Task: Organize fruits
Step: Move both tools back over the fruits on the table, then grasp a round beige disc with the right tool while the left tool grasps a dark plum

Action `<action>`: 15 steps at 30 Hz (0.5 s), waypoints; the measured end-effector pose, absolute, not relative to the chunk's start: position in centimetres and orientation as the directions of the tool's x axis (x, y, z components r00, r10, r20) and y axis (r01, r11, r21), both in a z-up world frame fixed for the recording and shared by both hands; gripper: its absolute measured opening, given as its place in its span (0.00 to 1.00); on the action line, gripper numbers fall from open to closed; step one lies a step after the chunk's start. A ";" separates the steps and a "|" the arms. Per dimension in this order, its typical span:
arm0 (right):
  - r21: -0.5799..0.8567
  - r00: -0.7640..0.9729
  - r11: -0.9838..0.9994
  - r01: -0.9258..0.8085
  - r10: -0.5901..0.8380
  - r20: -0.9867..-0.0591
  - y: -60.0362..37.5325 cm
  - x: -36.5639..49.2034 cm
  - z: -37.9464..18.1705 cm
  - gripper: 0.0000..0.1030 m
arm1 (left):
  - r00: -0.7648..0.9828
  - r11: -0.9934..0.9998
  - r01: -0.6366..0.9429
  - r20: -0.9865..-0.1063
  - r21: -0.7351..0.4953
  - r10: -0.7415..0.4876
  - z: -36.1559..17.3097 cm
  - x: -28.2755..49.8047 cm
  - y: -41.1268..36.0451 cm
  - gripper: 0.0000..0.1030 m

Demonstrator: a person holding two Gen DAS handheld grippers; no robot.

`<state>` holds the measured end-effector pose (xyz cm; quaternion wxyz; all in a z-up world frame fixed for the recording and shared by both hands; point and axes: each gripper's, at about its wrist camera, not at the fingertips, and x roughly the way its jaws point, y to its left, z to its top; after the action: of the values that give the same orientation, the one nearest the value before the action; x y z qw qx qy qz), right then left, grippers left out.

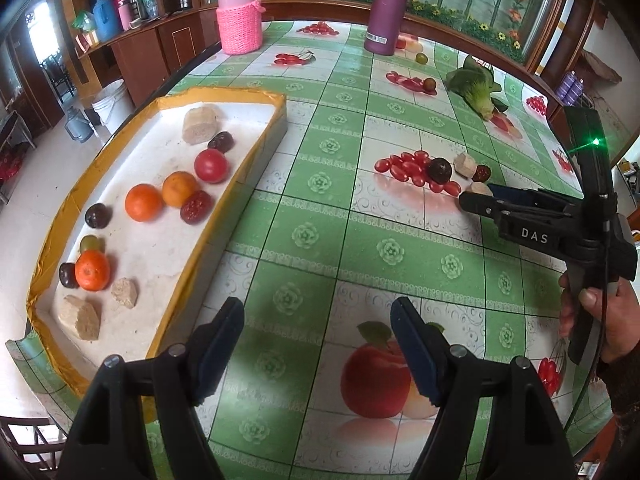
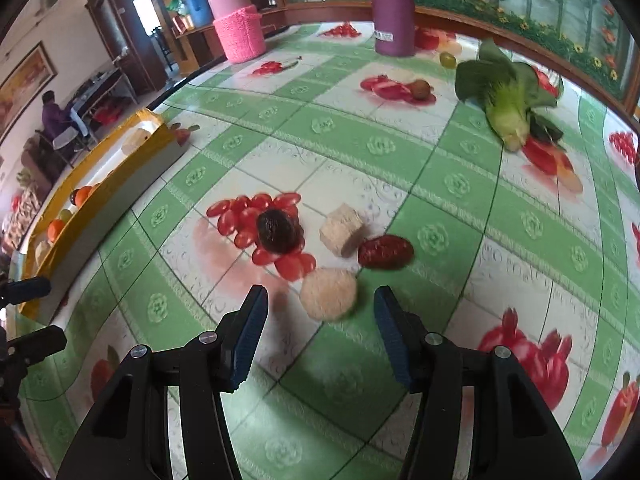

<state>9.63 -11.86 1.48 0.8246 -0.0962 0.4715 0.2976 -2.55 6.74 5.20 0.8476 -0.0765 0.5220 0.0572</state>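
Right gripper (image 2: 320, 322) jaws apart, flanking beige round piece (image 2: 328, 294).

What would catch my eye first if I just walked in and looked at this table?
Probably the white tray with its yellow rim at the left of the table, holding bright oranges and a red tomato. Next, the open right gripper with a round beige piece just ahead of its fingertips. Farther back, a leafy green vegetable lies on the fruit-printed tablecloth.

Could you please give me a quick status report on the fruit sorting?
Both grippers, left gripper and right gripper, open, empty. Right lined up on beige chunk, not touching. Tray part-filled. Approach unobstructed.
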 end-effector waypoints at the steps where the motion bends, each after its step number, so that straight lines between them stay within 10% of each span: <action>1: 0.112 0.380 0.798 -0.592 0.398 -0.835 -11.9 9.6 1.5 0.27 | 0.446 0.983 -0.172 -0.895 -0.064 0.019 5.2 -2.1 6.5 0.76; 15: 0.154 0.391 0.827 -0.540 0.409 -0.825 -18.6 8.0 2.0 0.28 | 0.473 0.998 -0.030 -0.880 -0.062 -0.041 3.9 8.7 -0.3 0.76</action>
<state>7.99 -18.56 2.00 0.8310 -0.0697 0.4722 0.2855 8.68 -0.32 3.92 0.8574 -0.0344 0.5135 -0.0033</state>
